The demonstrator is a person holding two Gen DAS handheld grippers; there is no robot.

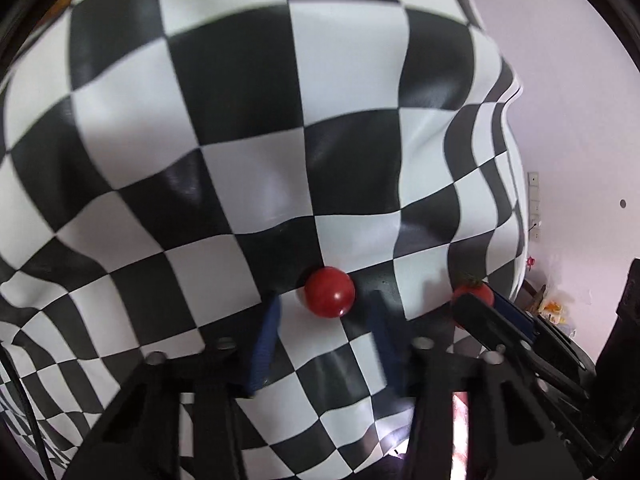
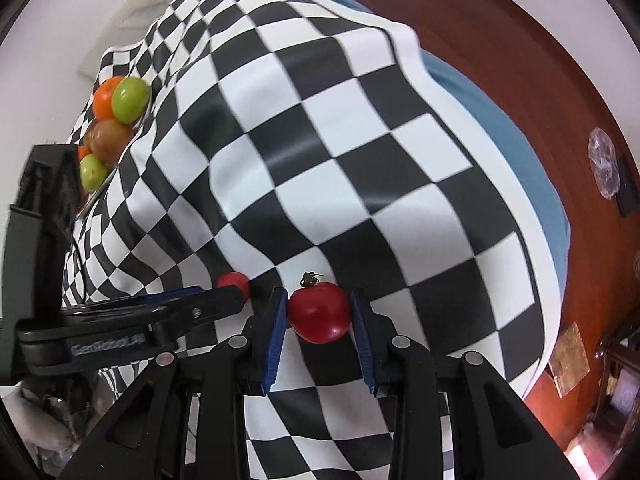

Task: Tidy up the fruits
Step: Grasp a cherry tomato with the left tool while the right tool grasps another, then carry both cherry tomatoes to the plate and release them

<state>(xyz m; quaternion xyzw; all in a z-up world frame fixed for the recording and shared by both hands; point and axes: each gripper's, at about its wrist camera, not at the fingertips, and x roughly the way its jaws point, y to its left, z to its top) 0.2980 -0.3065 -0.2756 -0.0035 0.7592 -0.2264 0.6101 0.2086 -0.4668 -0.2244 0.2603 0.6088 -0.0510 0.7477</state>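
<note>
A small round red tomato [image 1: 329,291] lies on the black-and-white checked cloth [image 1: 240,120]. It sits between the tips of my left gripper [image 1: 326,300], with a narrow gap to each blue pad, so that gripper is open around it. My right gripper [image 2: 318,296] is shut on a larger red tomato [image 2: 320,312] with a green stalk, and both blue pads press its sides. In the right wrist view the left gripper [image 2: 230,294] reaches in from the left to the small tomato [image 2: 234,280]. The left wrist view shows the right gripper [image 1: 480,308] holding its tomato [image 1: 478,291] at the right.
A tray [image 2: 95,197] at the cloth's far left holds an orange [image 2: 104,98], two green fruits [image 2: 130,100] and a brown fruit [image 2: 110,140]. A blue cover [image 2: 500,140] shows under the cloth's right edge, with red-brown floor [image 2: 520,60] beyond.
</note>
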